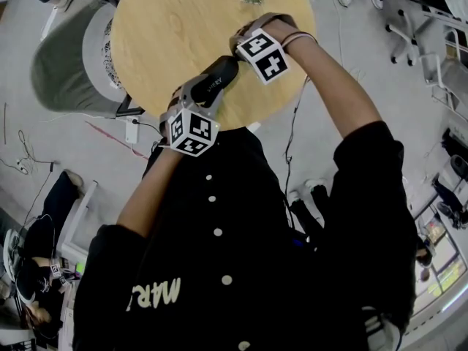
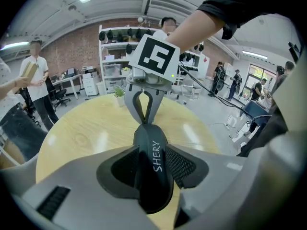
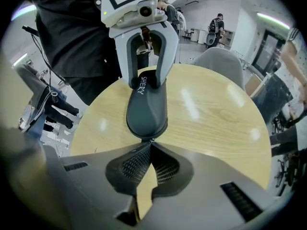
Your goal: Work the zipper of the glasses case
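Black glasses case (image 3: pixel 146 110) is held in the air, clamped crosswise between the left gripper (image 2: pixel 153 163) jaws, with both pads pressing on its sides and its far end sticking out ahead of them. That far end butts straight onto the tips of my right gripper (image 3: pixel 149 145). The right jaws are pinched fully together on what looks like the tiny zipper pull (image 3: pixel 150 140); only a small glint of it shows.

Risks as I see them:
- The pull is thin, so the pads could slide off it once I drag.
- The shell is smooth and rounded, and a hard tug could twist it or slip it out of the left grip.
- Dragging off the line of the zipper track could jam the slider.
- If either hold fails, the case drops to the wooden table (image 3: pixel 216 114) beneath both grippers.
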`<state>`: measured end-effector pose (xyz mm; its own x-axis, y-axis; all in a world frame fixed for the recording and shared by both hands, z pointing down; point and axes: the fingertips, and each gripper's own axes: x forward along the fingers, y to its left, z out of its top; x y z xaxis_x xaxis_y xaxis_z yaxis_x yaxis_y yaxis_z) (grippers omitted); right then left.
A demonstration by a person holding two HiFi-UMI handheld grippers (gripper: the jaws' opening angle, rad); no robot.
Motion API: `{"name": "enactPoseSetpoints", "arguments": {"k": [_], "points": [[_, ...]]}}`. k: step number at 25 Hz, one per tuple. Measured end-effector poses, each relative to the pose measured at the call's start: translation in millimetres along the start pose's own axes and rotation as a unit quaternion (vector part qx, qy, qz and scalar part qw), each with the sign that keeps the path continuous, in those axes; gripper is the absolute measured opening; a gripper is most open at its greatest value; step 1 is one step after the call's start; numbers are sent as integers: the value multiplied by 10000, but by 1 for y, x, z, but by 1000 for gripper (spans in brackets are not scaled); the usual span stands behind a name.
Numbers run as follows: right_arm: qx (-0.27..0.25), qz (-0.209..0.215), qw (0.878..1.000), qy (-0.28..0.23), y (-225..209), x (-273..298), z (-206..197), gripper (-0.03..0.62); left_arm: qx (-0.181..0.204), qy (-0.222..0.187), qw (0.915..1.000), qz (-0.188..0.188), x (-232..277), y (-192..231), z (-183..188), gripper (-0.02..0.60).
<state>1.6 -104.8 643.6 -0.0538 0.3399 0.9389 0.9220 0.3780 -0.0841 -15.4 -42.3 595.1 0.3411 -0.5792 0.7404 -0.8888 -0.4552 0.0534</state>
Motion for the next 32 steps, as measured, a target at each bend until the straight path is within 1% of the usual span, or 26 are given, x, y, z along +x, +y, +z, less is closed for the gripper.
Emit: {"name": "enactPoseSetpoints", "arguments": {"k": [6,14,19,23,27,32], "points": [[493,-276,9984,80,0,-1,-1,3,-11,104,9999,40,0,3,-2,167],[900,-487,9946,179,1,1,-2,3,-9,164,9999,-9,2,7,-4,169],[1198,-535,9910,251,14,4,-2,5,-21,181,9998,-19,2,6,-4,169],[1670,-702,9833,152,23,3,-1,5,-6,182,9998,-52,2,2,-3,169],[2096,-746,9748,153,29,4,2,5,-10,196,9998,-64,1,3,-2,170],[2643,-817,9609,111,37,4,4,5,-3,226,9997,-77,1,1,-1,170]]}}
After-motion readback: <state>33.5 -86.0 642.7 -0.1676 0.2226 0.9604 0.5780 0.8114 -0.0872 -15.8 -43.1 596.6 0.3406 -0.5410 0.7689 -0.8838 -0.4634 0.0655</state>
